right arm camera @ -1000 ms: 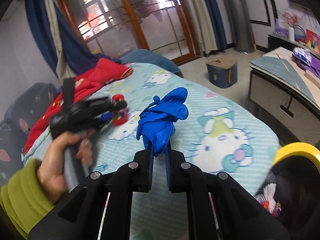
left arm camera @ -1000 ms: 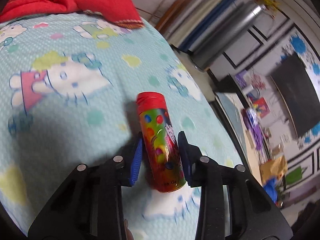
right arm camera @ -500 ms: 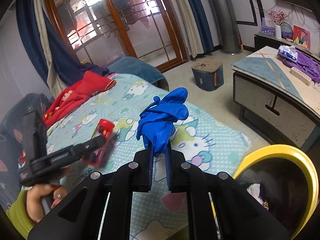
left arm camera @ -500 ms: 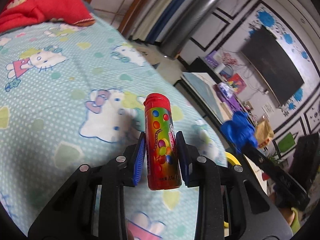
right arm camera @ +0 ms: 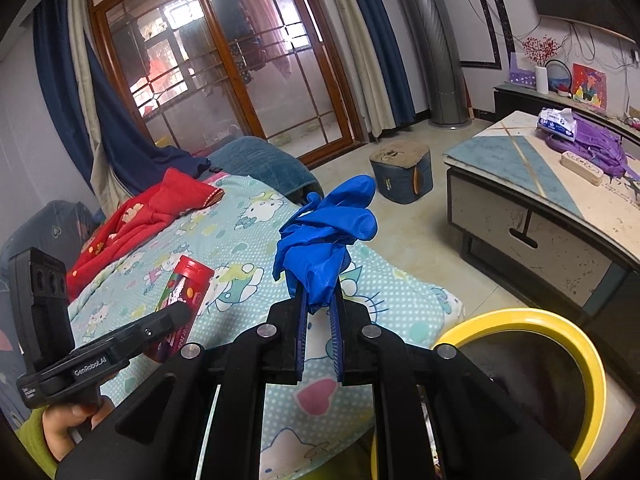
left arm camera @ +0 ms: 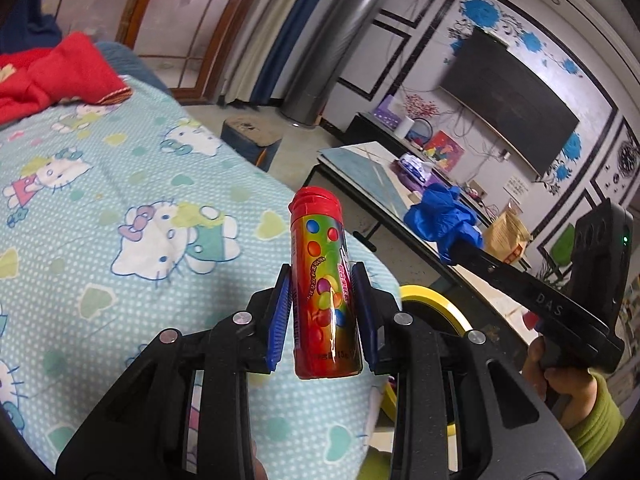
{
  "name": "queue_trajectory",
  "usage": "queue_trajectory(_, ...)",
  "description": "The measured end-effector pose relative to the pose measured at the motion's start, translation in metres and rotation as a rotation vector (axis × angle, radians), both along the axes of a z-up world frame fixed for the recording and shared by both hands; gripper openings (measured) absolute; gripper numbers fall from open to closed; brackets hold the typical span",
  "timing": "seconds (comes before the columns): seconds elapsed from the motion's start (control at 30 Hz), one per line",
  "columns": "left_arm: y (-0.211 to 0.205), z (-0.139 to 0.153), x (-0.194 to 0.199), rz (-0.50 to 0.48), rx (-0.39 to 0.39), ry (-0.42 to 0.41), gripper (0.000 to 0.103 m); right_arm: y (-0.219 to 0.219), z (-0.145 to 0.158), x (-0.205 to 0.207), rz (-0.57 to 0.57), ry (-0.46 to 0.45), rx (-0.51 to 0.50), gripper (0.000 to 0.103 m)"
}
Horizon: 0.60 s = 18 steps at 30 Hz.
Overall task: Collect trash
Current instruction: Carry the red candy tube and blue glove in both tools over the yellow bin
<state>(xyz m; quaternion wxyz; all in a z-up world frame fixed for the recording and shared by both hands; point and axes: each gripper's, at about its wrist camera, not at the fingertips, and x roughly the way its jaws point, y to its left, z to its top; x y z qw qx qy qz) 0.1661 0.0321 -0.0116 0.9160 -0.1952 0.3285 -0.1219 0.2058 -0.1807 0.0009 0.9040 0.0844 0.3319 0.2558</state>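
1. Your left gripper point(left arm camera: 322, 316) is clamped on the candy tube point(left arm camera: 324, 292), held upright above the bedsheet point(left arm camera: 120, 184).
2. Your right gripper point(right arm camera: 320, 332) has its fingers pinched tight on the crumpled blue glove point(right arm camera: 324, 236), lifted clear of the bed.
3. Both pieces are picked up, so you look to be in the carry-to-bin step.
4. The yellow-rimmed bin point(right arm camera: 520, 316) stands just beyond the bed's edge, low right. Bring each gripper over its mouth before letting go.

Red blanket point(right arm camera: 136, 216) on cartoon-print bedsheet point(left arm camera: 100, 184); dark television point(left arm camera: 508, 100) on wall.
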Motion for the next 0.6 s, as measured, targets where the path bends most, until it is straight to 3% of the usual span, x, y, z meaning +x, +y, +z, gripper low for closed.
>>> queue_trajectory(0.6, -0.055, 0.010, -0.012, -0.140, 0.049, -0.050, 0.023, -0.048, -0.005, -0.026, -0.052, 0.012, -0.019, 0.010)
